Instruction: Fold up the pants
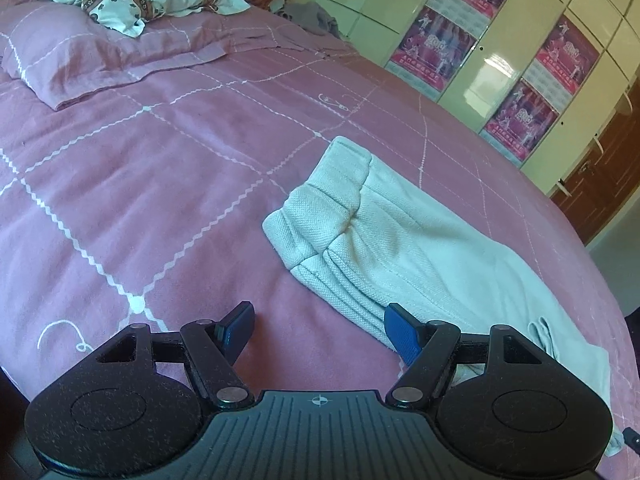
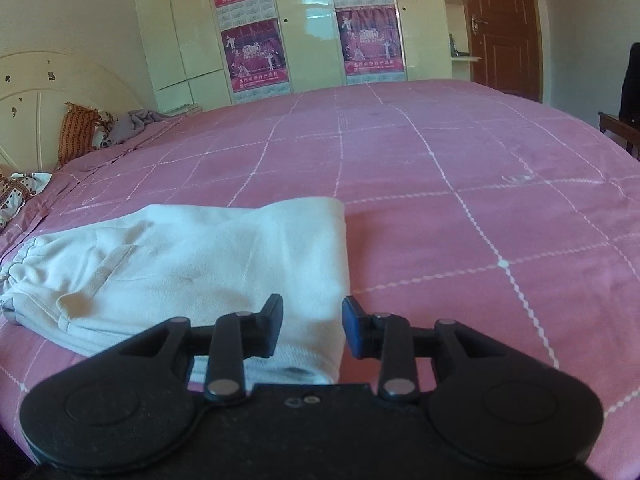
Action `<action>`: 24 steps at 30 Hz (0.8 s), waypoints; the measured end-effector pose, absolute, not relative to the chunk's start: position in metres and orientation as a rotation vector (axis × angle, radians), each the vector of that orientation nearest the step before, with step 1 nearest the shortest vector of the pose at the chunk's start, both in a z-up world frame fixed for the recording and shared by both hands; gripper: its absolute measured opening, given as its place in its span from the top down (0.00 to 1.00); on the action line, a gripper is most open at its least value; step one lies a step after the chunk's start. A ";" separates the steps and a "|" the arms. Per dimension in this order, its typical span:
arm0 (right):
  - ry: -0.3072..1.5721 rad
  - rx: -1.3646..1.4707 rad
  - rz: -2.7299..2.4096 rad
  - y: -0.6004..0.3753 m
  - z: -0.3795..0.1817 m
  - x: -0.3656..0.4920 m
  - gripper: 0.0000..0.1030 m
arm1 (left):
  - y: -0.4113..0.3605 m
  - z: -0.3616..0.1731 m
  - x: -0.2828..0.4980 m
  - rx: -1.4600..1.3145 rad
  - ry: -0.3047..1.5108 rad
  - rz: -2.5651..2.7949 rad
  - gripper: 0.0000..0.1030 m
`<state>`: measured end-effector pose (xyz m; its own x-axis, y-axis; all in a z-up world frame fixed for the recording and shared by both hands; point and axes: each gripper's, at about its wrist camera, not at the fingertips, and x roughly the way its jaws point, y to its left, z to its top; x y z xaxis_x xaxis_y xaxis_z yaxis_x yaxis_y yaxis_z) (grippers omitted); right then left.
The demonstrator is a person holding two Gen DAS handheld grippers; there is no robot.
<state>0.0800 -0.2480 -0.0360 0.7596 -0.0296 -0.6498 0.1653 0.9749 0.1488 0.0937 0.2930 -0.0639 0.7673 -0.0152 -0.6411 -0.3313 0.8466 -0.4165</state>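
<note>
Pale whitish pants (image 1: 404, 248) lie folded on the pink bed, cuffs and waistband bunched at the far end. My left gripper (image 1: 320, 328) is open and empty, just above the bedspread at the near left edge of the pants; its right finger overlaps the fabric edge. In the right wrist view the pants (image 2: 192, 268) lie left of centre with a straight folded edge on the right. My right gripper (image 2: 312, 322) is open over the near right corner of the pants, holding nothing.
The pink checked bedspread (image 1: 160, 184) covers the whole bed. Pillows (image 1: 80, 52) lie at the head. A cream wardrobe with posters (image 2: 280, 32) stands behind the bed, a brown door (image 2: 500, 20) at right, a dark chair (image 2: 624, 120) at far right.
</note>
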 end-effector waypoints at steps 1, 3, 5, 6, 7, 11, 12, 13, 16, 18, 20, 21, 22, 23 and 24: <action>0.712 0.220 -0.109 -0.248 -0.038 0.075 0.67 | 0.292 -0.064 0.094 -0.540 0.682 0.181 0.31; 0.730 0.234 -0.108 -0.246 -0.042 0.069 0.67 | 0.291 -0.064 0.095 -0.535 0.686 0.180 0.31; 0.734 0.244 -0.097 -0.242 -0.044 0.061 0.67 | 0.292 -0.063 0.095 -0.534 0.688 0.179 0.31; 0.735 0.255 -0.088 -0.241 -0.044 0.057 0.67 | 0.291 -0.063 0.095 -0.533 0.689 0.179 0.31; 0.739 0.240 -0.081 -0.237 -0.044 0.052 0.68 | 0.292 -0.063 0.095 -0.533 0.690 0.179 0.31; 0.752 0.200 -0.112 -0.235 -0.049 0.052 0.67 | 0.293 -0.063 0.097 -0.532 0.692 0.182 0.31; 0.743 0.223 -0.116 -0.238 -0.049 0.053 0.67 | 0.293 -0.064 0.097 -0.532 0.693 0.182 0.31; 0.739 0.228 -0.115 -0.239 -0.049 0.055 0.68 | 0.293 -0.064 0.097 -0.532 0.694 0.182 0.31; 0.753 0.177 -0.149 -0.236 -0.055 0.066 0.67 | 0.293 -0.065 0.097 -0.536 0.697 0.182 0.31; 0.722 0.218 -0.147 -0.239 -0.053 0.067 0.71 | 0.293 -0.066 0.097 -0.534 0.697 0.182 0.31; 0.750 0.168 -0.199 -0.236 -0.057 0.072 0.66 | 0.293 -0.066 0.099 -0.531 0.700 0.184 0.31; 0.768 0.131 -0.204 -0.233 -0.062 0.076 0.66 | 0.292 -0.066 0.099 -0.531 0.700 0.183 0.31; 0.767 0.095 -0.195 -0.229 -0.065 0.079 0.69 | 0.292 -0.067 0.100 -0.530 0.702 0.182 0.31; 0.751 0.037 -0.193 -0.223 -0.067 0.081 0.72 | 0.291 -0.066 0.100 -0.530 0.702 0.184 0.31; 0.728 0.012 -0.201 -0.221 -0.065 0.082 0.83 | 0.292 -0.066 0.100 -0.530 0.701 0.183 0.31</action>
<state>0.0823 -0.2207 -0.0651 0.7278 -0.1784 -0.6622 0.1868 0.9806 -0.0589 0.1003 0.2917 -0.0664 0.7550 -0.0142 -0.6556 -0.3332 0.8528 -0.4021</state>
